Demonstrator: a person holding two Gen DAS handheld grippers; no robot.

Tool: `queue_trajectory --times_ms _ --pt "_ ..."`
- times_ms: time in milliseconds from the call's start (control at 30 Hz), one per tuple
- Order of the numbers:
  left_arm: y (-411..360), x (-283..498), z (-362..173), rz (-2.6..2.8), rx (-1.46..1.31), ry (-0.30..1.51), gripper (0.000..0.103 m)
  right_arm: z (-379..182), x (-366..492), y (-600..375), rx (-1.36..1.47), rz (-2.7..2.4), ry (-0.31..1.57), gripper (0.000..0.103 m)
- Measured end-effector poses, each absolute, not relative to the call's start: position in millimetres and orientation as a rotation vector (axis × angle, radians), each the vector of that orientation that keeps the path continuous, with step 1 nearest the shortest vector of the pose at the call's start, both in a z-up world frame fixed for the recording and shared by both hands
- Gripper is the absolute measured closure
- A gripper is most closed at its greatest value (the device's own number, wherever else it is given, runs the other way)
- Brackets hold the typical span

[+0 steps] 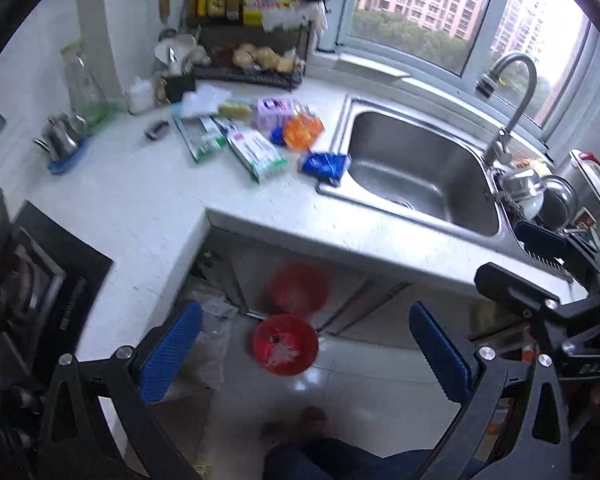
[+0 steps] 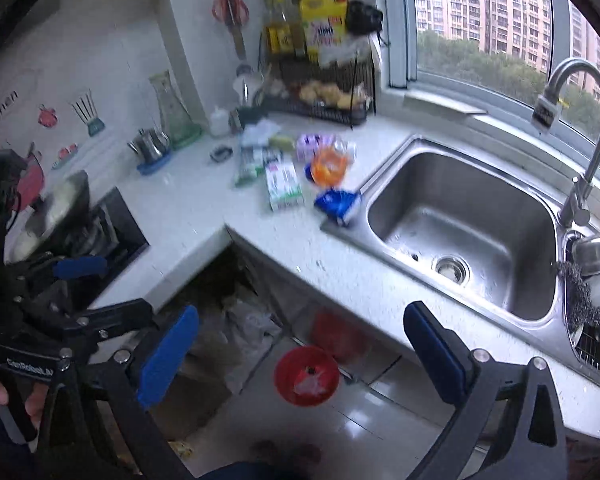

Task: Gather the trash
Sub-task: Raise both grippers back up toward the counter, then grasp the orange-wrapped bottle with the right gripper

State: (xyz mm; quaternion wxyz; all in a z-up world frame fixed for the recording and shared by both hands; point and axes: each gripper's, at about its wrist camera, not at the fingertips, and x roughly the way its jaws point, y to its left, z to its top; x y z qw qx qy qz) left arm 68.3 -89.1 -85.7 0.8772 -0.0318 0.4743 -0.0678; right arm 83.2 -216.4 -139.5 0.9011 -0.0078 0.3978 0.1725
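The left gripper (image 1: 306, 354) and right gripper (image 2: 300, 356) both hang with jaws spread, pinching nothing, over a red bin (image 1: 286, 345) on the floor. On the counter (image 1: 148, 200) at 12 o'clock, left of the sink (image 2: 464, 228), lie wrappers: blue (image 1: 324, 165), orange (image 1: 302, 131), green-white (image 1: 256, 153).

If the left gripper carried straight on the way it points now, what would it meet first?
Probably the round red plastic bin on the floor below the white counter: it sits between the open left gripper fingers. Nothing shows in between, though the fisheye view leaves depth uncertain.
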Motion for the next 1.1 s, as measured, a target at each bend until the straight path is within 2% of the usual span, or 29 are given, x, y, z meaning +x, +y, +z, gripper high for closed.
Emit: queue_trajectory --times_ms 200,533,767,1100 --pt "-89.5 61.0 -59.1 -0.087 -0.019 0.948 0.000 -119.6 91.8 -216.3 0.008 0.405 0.772 0.001" --pt "-60.7 90.0 -56.7 -0.004 0.037 0.901 0.000 -109.8 127.4 -205.2 0.032 0.448 0.761 0.001" --pt "-23.0 148.3 -65.9 -0.057 -0.041 0.904 0.000 -110.9 181.2 -182.5 0.034 0.420 0.787 0.001" --pt "3.4 252.9 -91.0 -0.114 -0.004 0.990 0.000 -122.7 263.5 -153.7 0.052 0.345 0.865 0.001"
